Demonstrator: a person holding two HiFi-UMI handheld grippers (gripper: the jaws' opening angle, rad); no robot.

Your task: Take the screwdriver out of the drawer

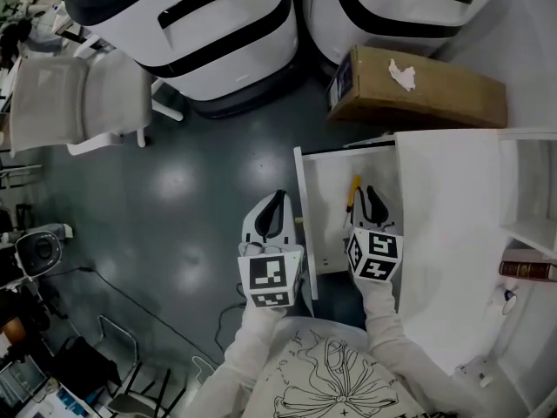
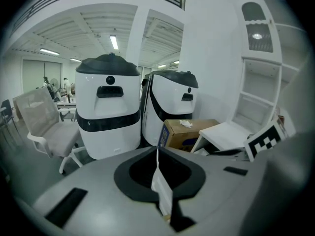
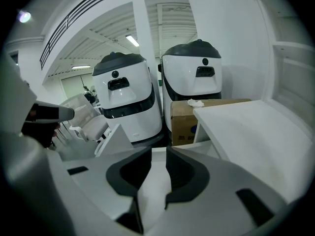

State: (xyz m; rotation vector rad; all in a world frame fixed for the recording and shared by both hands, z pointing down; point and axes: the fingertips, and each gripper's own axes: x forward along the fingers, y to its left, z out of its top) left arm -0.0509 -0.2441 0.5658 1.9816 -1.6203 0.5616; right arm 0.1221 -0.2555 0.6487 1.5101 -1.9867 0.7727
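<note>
Yellow-handled screwdriver (image 1: 353, 195) lies in the open white drawer (image 1: 324, 233), running near to far, just left of the right gripper (image 1: 374, 202). Drawer stands pulled out from under the white surface (image 1: 444, 233), so the opening step looks done. Grasp and lift-out are not yet done.

Right gripper hangs over the drawer, tipped downward. Its jaws are parted with a clear gap, and only white drawer floor shows between them. Nothing is held, and I see no contact with the tool. The gap looks ample for the handle.

Left gripper (image 1: 271, 211) sits outside the drawer, just left of its front panel, over dark floor. Its jaws are pressed together and empty.

Left to do, by my reading: shift the right gripper left onto the screwdriver, clamp, raise it clear of the drawer.
</note>
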